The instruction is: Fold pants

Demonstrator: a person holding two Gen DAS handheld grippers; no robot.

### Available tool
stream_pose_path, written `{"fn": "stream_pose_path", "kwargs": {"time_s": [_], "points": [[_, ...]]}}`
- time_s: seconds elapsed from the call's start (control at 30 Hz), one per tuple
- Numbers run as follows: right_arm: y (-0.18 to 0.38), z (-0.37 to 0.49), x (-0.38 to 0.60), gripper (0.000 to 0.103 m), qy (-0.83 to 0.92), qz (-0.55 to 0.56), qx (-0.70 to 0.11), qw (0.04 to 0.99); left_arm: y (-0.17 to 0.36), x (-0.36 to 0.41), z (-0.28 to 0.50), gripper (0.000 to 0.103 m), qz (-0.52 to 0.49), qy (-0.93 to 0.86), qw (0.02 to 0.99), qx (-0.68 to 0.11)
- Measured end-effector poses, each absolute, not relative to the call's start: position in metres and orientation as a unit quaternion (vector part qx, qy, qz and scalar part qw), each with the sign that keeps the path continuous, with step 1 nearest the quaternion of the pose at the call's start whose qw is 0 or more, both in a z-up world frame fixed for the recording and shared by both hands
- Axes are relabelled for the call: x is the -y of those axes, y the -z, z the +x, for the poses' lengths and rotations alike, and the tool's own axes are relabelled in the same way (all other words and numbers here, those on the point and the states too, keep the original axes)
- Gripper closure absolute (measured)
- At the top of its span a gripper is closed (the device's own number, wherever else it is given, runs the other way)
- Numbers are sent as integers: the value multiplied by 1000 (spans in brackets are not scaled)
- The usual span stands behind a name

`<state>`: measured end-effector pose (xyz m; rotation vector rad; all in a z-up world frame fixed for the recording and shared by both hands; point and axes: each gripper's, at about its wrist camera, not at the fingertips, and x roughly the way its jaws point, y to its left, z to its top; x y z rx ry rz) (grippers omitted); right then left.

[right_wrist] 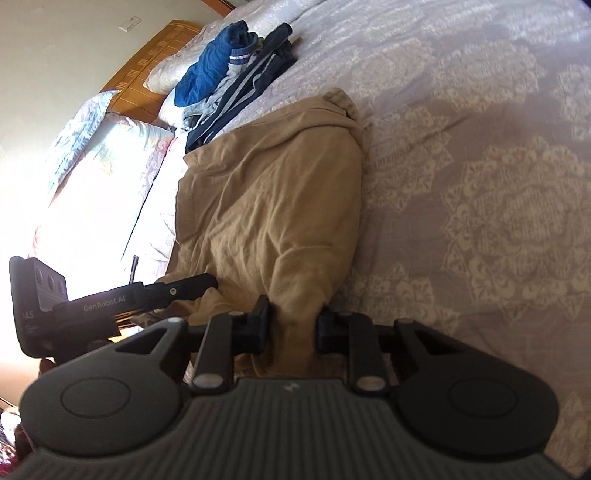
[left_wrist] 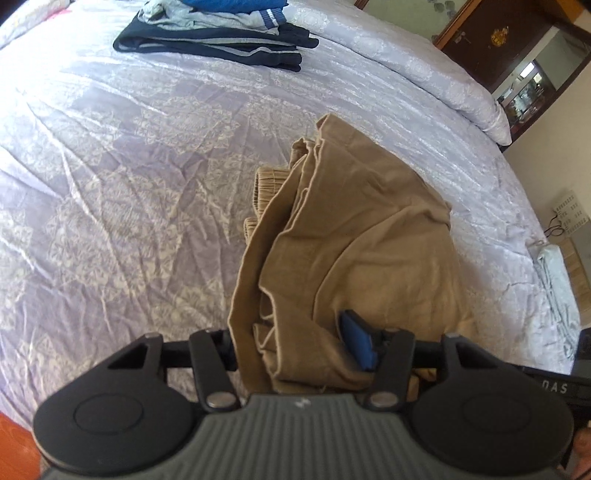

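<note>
Pants point(left_wrist: 354, 236) fabric sits bunched between both of your claws. Your left claw point(left_wrist: 301, 350) is clamped on a thick gather of the tan cloth, its blue pad point(left_wrist: 356, 343) pressed against the folds on one side, the other finger hidden behind fabric. Your right claw point(right_wrist: 293, 325) grips a narrower bunch of the same garment, the jaws standing partly apart with cloth filling the gap.

In the right wrist view your left claw point(right_wrist: 192, 286) reaches into the near edge of the pants; its arm reads "GenRobot.AI", and its body carries partly legible letters ending "AS". The left wrist view shows "DAS" on the device at the right edge.

Beyond the claws, the pants lie crumpled on the bed point(left_wrist: 110, 184), ribbed cuffs point(left_wrist: 266, 181) at the far end. The bedspread is lilac with a pale medallion pattern. Farther up the bed lies a pile of clothes point(left_wrist: 218, 33): navy trousers with grey stripes, grey and blue garments on top. Pillows point(right_wrist: 110, 125) rest against a wooden headboard point(right_wrist: 147, 62).
</note>
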<state>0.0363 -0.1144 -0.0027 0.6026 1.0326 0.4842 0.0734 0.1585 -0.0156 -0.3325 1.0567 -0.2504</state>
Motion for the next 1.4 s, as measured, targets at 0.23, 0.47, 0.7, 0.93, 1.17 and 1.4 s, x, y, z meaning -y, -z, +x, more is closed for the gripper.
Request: {"fn": "stream_pose_path", "kwargs": {"time_s": [0.23, 0.47, 0.7, 0.93, 1.17, 1.4], "points": [[-12, 28, 108, 81, -222, 234, -453, 831, 5, -146, 65, 56, -122, 112, 856, -490], [-16, 27, 101, 81, -219, 204, -445, 844, 6, -144, 63, 56, -119, 113, 855, -491], [-10, 27, 104, 79, -214, 226, -454, 835, 6, -143, 63, 55, -113, 112, 855, -493], [6, 28, 115, 63, -191, 279, -474, 813, 11, -147, 62, 48, -126, 107, 850, -501], [12, 25, 122, 57, -183, 313, -474, 802, 16, -155, 60, 37, -142, 107, 848, -499], [16, 25, 127, 55, -180, 338, -471, 795, 16, -158, 57, 31, -149, 122, 847, -495]]}}
